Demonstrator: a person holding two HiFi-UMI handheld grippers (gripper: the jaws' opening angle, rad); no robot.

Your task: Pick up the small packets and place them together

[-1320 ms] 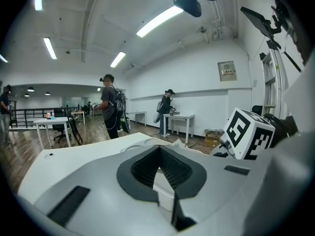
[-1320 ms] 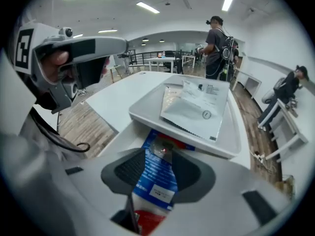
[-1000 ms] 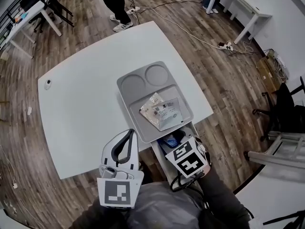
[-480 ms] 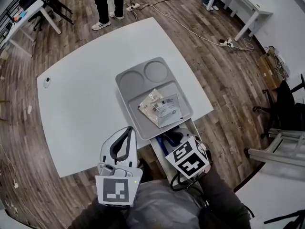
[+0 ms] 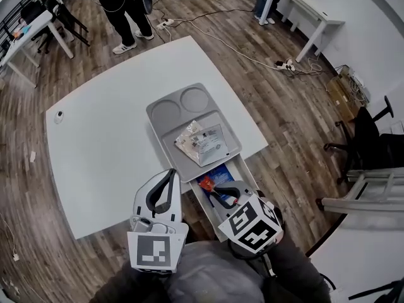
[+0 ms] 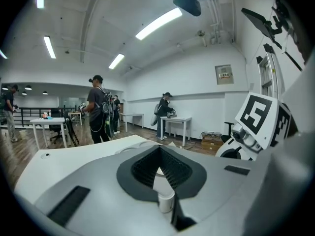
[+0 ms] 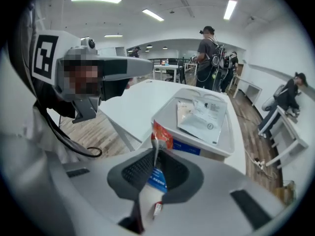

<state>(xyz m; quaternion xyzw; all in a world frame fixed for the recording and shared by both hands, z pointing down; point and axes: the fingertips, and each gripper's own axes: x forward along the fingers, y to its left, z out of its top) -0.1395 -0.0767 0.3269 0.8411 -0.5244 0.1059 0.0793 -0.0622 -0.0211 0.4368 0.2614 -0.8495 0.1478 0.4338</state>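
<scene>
Grey right gripper [image 7: 156, 167]: its ribbed black fingers [image 7: 136, 172] have just been closing and now pinch a small packet [image 7: 158, 134] by its lower end, so the packet stands up out of them.
Held packet: a thin, glossy, flat sachet, red-orange at the top and white and blue lower down. It sits over the white bin [image 5: 246, 175], lifted free as far as I can judge, and has not reached the tray.
Left gripper [image 6: 158, 149]: its fingers [image 6: 140, 168] meet at the tips with nothing between them. It hovers idle just beside the bin.
White bin: a narrow, rigid, open-topped box at the tabletop's near edge. Something blue [image 5: 221, 174] lies inside, probably more sachets, though I can't count them.
Grey tray [image 5: 156, 120]: matte moulded plastic with two empty round recesses at the far end and one large rectangular compartment.
Packets in tray: a crinkled clear bag [image 5: 187, 137] and a flat clear sleeve with a white printed card [image 5: 213, 144] overlap in the large compartment.
Tabletop [image 5: 101, 150]: smooth white with rounded corners.
Done: two packets already lie together.
Left: the held sachet still needs carrying to that pile, and then whatever the bin holds.
</scene>
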